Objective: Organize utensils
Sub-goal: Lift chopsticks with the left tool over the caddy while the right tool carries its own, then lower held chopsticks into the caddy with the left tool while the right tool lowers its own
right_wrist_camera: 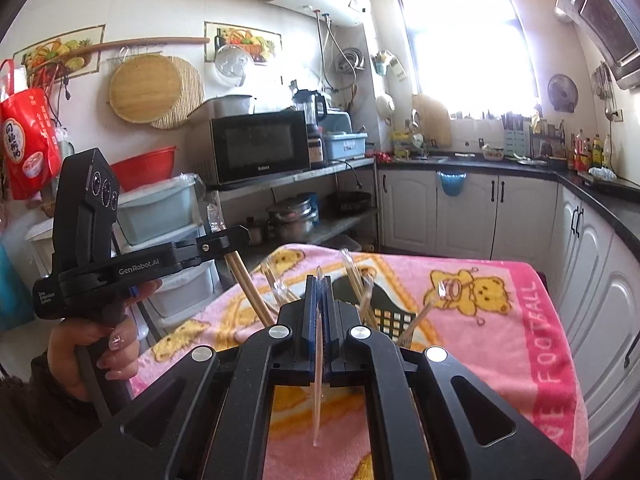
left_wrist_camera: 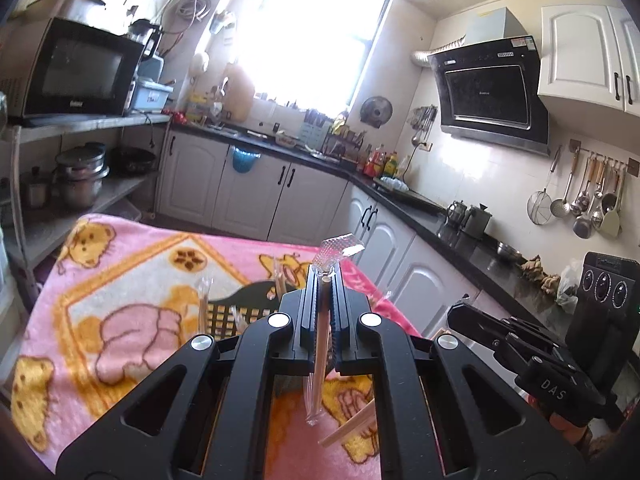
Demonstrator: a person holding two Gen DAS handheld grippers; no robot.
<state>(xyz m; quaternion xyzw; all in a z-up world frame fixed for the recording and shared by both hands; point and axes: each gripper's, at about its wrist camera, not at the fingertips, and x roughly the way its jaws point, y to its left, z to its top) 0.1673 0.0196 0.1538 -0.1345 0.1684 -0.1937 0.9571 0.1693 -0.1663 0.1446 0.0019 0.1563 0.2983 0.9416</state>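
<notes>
Nearest the left wrist camera, the left gripper [left_wrist_camera: 325,276] fills the bottom of the frame, its fingers [left_wrist_camera: 310,300] pressed narrow on a wrapped chopstick pair [left_wrist_camera: 319,360]. The clear wrapper sticks out past the tips in the middle of the frame and hangs down behind the jaws toward the lower centre. A bare wooden chopstick [left_wrist_camera: 352,426] slants just right of that hanging end, in the lower centre.

In the right wrist view the right gripper [right_wrist_camera: 319,284] likewise takes up the bottom of the frame — its blue-lined fingers [right_wrist_camera: 309,308] are closed on a thin wrapped stick [right_wrist_camera: 318,384] that runs from the tips down to the lower centre. At the left of that frame the left gripper shows from the side, held in the person's hand [right_wrist_camera: 96,344] with painted nails, and two wooden sticks slant down from its jaws.

Beyond both grippers lies a pink blanket [left_wrist_camera: 132,276] with bear pictures, spread over a surface in the middle of both views. On it sits a dark slotted basket [right_wrist_camera: 384,312], just beyond the right gripper's tips, with several wrapped chopsticks [right_wrist_camera: 354,276] standing tilted in it.

A black microwave [left_wrist_camera: 76,70] sits on a shelf in the upper left of the left wrist view — ladles and a strainer [left_wrist_camera: 576,204] hang on the wall at the right edge.
</notes>
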